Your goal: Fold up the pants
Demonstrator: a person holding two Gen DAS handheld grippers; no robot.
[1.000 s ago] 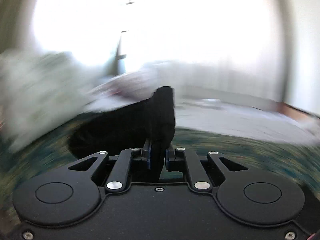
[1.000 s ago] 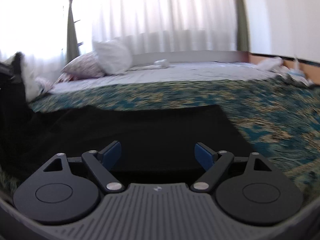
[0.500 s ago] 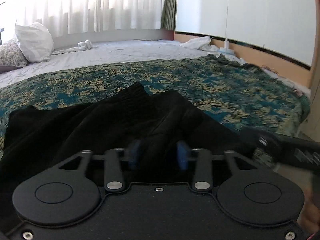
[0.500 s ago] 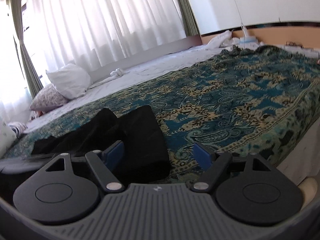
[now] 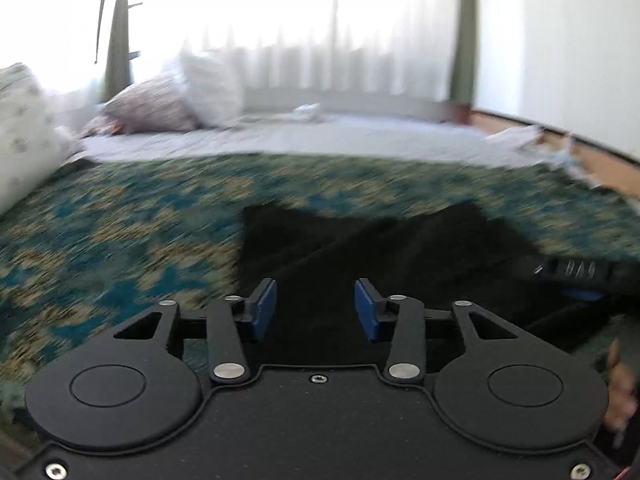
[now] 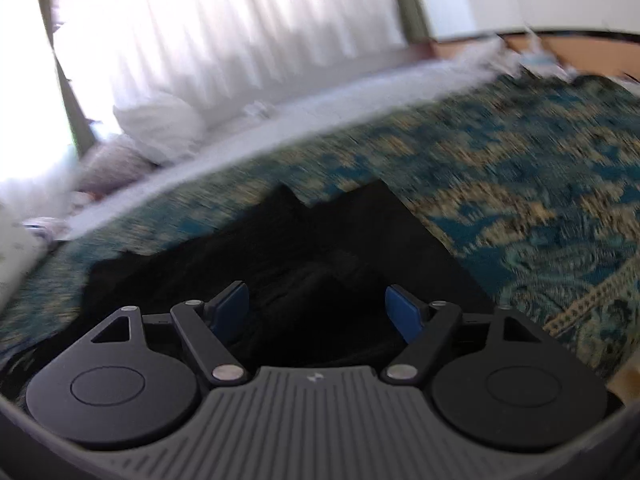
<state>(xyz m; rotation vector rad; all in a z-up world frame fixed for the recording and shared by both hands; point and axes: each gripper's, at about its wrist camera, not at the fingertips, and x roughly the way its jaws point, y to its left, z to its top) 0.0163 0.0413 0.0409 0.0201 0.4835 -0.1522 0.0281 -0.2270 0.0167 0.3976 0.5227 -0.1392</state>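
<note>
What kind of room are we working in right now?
Most likely a bedroom: the black pants lie on a bed with a teal patterned bedspread, pillows sit at its far end, and sheer white curtains cover a bright window.

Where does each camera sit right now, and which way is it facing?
Left wrist: sits on the left gripper, looking across the black pants on the patterned bedspread toward the pillows and curtains; jaws open, the right gripper and a hand at the right edge.
Right wrist: sits on the right gripper, tilted, looking over the pants; jaws open.
Shared: pants, bedspread, pillows, curtains.
</note>
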